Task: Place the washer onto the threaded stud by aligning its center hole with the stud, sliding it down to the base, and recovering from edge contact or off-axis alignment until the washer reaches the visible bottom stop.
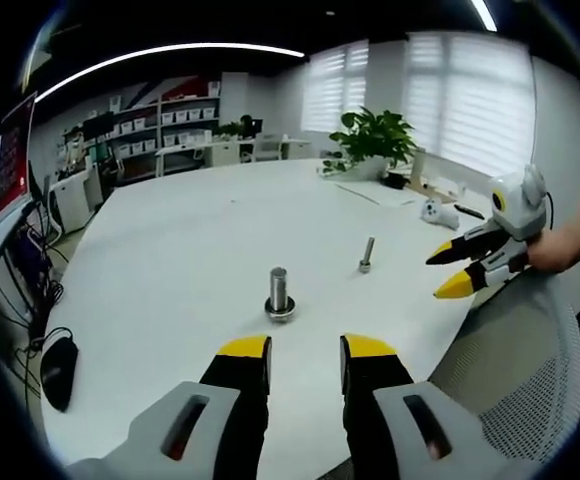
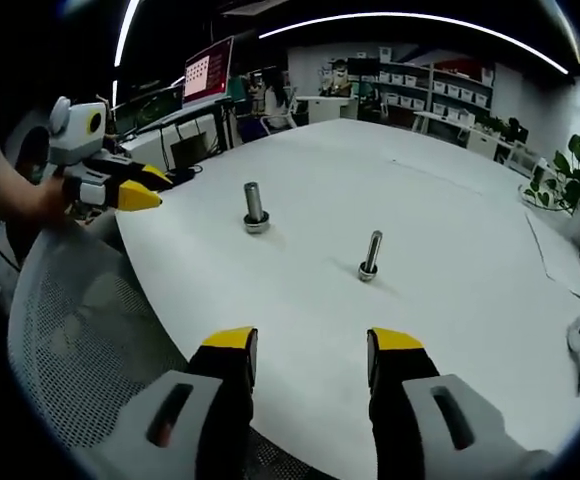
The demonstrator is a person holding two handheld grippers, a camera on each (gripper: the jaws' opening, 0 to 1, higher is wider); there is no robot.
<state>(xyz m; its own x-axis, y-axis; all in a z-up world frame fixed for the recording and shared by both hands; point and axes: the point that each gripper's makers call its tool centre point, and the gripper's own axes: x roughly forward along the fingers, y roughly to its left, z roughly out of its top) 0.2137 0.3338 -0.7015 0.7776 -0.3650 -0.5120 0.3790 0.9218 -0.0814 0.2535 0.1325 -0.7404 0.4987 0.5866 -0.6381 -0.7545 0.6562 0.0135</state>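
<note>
2 studs on table — both grippers open, nothing held

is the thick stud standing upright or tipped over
Upright. The thick stud stands on end on the white table, with a ring around its base; the right gripper view shows it vertical too.

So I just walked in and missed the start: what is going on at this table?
A person holds a two-jaw gripper in each hand over a white table. Both the left gripper and the right gripper are open and hold nothing. Two upright studs stand apart on the table: a thicker stud with a ring at its base that looks like a washer, and a thinner stud beyond it. Neither gripper touches a stud; both hover near the table's edge, above a mesh chair.
</note>
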